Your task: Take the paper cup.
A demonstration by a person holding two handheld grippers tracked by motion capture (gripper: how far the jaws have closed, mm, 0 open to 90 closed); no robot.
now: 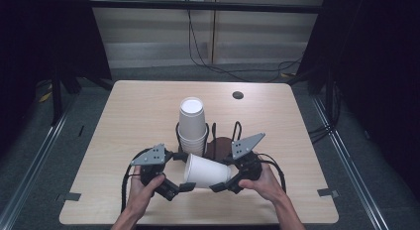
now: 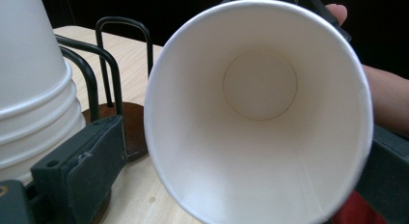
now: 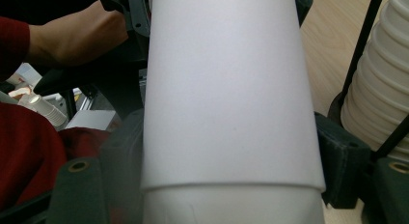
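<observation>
The white paper cup (image 1: 207, 171) lies level between both grippers, mouth toward the left gripper (image 1: 184, 187), whose view shows its inside; its jaws spread beside the rim. The right gripper (image 1: 218, 187) pinches the cup's base end.

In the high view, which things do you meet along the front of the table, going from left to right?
Left claw → paper cup lying on its side → right claw.
</observation>
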